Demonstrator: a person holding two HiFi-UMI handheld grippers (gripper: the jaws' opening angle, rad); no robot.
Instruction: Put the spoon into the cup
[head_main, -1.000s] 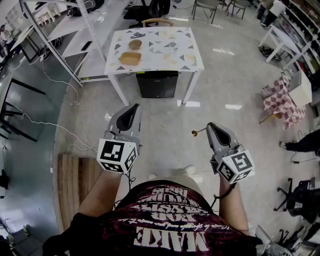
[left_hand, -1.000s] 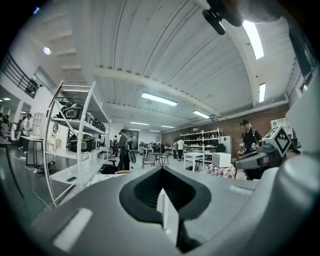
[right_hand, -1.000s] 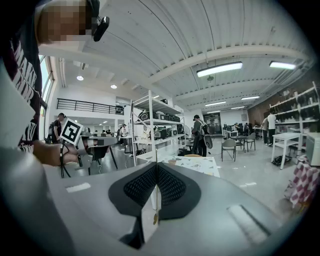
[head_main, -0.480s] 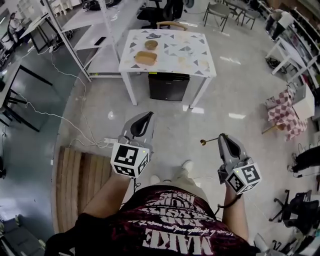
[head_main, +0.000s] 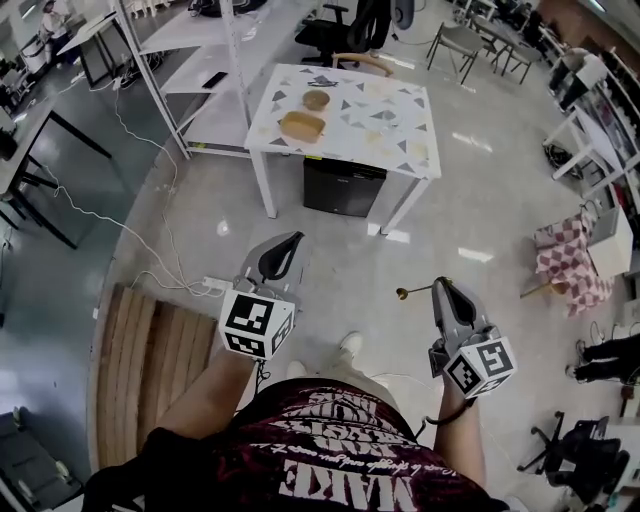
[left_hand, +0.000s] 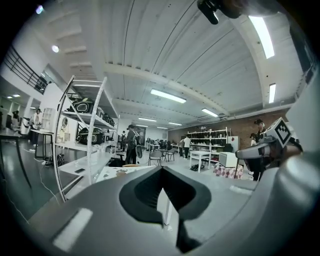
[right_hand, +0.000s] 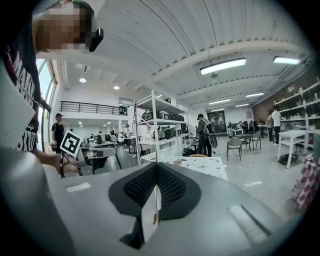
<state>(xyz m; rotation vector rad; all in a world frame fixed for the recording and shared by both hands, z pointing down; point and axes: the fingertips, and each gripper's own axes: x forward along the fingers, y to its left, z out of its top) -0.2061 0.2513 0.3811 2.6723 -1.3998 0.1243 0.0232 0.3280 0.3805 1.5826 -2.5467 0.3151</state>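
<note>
1. Brass-coloured slender metal spoon (head_main: 410, 292): its handle is clamped in the closed jaws of the grey plastic right gripper (head_main: 441, 285). The small round bowl sticks out toward the left of the frame, over the floor and well apart from the table.
2. Grey plastic left gripper (head_main: 290, 240) with black ribbed pads: the jaws are together with nothing between them.
3. White rectangular table with a triangle-patterned top (head_main: 400, 135), upper centre of the head view. It carries a small round brown cup (head_main: 316, 99) and, just beside it, a tan rounded wooden tray (head_main: 301, 125). A black boxy cabinet (head_main: 343, 187) stands beneath.
4. Pale grey glossy floor (head_main: 470, 210), showing lamp reflections. A slatted wooden pallet (head_main: 140, 360) lies at lower left, white metal shelving (head_main: 190, 70) stands at upper left, and a red-and-white checked cloth (head_main: 562, 258) is at the right edge.
</note>
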